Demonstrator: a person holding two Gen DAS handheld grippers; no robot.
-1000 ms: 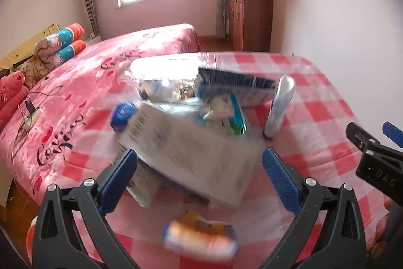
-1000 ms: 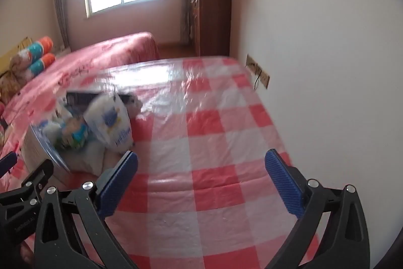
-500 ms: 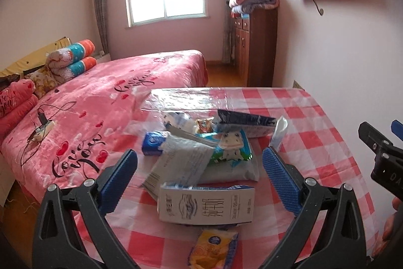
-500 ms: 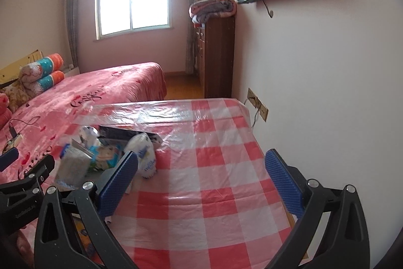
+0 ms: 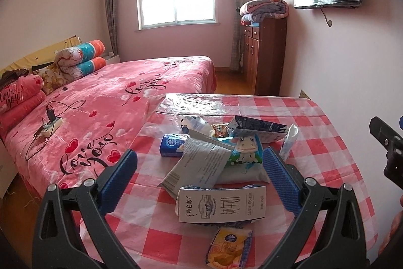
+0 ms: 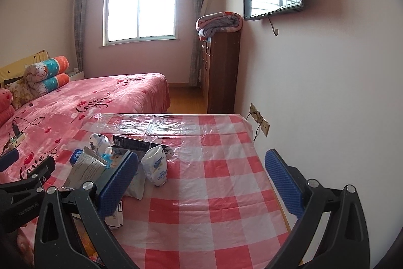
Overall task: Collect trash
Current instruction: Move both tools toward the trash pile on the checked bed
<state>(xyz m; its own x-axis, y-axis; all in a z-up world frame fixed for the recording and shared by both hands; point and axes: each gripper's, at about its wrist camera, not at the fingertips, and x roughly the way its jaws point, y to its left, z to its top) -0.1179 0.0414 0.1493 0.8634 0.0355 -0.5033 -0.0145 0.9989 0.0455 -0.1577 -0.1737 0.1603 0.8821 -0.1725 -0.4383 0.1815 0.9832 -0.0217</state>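
tablecloth [image 5: 325, 135] red/wht check | bedspread [image 5: 105, 102] pink w/ hearts | carton [image 5: 221, 204] wht | wrapper [image 5: 230, 247] yellow

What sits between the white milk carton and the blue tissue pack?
In the left wrist view, a crumpled grey-white printed wrapper lies between the white milk carton and the blue tissue pack, overlapping both.

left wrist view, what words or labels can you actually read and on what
"love you" on the pink bedspread, and again nearer the table.
"love you" on the pink pillow.
Chinese characters "纯牛奶" on the white milk carton; its smaller print is too small to read.
Print on the grey-white packet and the yellow wrapper is too blurred to read.
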